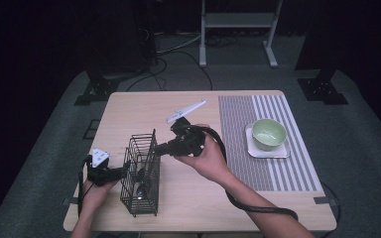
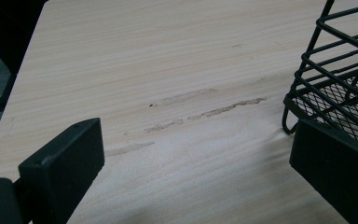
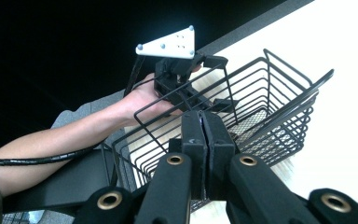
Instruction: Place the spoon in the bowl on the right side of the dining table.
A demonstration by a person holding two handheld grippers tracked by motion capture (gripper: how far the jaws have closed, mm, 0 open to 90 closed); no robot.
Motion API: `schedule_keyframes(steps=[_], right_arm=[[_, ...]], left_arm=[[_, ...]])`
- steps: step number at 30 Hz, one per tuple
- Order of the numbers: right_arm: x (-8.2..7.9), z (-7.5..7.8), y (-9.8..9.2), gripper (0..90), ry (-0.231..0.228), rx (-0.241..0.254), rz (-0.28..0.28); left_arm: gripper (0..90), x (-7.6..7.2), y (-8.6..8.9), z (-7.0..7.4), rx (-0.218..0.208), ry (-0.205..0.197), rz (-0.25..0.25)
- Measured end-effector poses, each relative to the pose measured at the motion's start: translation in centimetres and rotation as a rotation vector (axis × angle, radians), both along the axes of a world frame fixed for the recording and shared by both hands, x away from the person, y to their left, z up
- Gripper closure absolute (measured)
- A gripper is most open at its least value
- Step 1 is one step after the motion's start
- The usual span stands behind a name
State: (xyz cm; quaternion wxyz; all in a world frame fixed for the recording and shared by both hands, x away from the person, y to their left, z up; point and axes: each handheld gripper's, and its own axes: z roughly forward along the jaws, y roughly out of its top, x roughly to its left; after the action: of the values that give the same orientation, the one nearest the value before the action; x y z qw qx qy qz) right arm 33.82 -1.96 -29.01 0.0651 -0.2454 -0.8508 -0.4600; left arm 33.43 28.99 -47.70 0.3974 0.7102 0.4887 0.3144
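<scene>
While steadying the wire basket [image 1: 141,173] near the table's [image 1: 198,208] front-left edge with wide-open left gripper [image 1: 121,172], pinching its top rim with right gripper [image 1: 159,148] clamped tight; spoon [image 1: 142,190] already inside, basket probably yet to be moved

A green bowl [image 1: 269,133] sits on what looks like a white coaster [image 1: 268,150].

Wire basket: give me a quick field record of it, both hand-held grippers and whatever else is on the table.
wire basket: upright, front left of table
contents: a dark utensil inside
left hand-held gripper: jaws open, at the basket's left side
right hand-held gripper: jaws shut on the basket's upper rim
green bowl: on white coaster, striped mat, right
</scene>
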Motion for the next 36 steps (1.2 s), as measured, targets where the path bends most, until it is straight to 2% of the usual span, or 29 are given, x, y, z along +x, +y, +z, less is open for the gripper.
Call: schedule_keyframes(steps=[10,16,22,29,36], right_arm=[[-0.1,2.2,-1.0,88.7,-0.025,0.015,-0.027],[0.0,3.0,-1.6,88.7,-0.020,0.039,-0.036],[0.0,3.7,-2.1,88.7,-0.024,0.040,-0.050],[0.2,4.3,-3.4,88.7,-0.004,0.060,-0.074],[0.3,4.7,-3.9,88.7,-0.017,0.055,-0.087]], left_arm=[[2.2,0.0,0.0,0.0,0.004,0.002,0.000],[2.2,0.0,0.0,0.0,0.001,-0.001,0.003],[2.1,0.0,0.0,0.0,0.000,0.000,0.003],[2.1,0.0,0.0,0.0,0.003,0.000,0.002],[2.2,0.0,0.0,0.0,0.002,0.002,0.002]])
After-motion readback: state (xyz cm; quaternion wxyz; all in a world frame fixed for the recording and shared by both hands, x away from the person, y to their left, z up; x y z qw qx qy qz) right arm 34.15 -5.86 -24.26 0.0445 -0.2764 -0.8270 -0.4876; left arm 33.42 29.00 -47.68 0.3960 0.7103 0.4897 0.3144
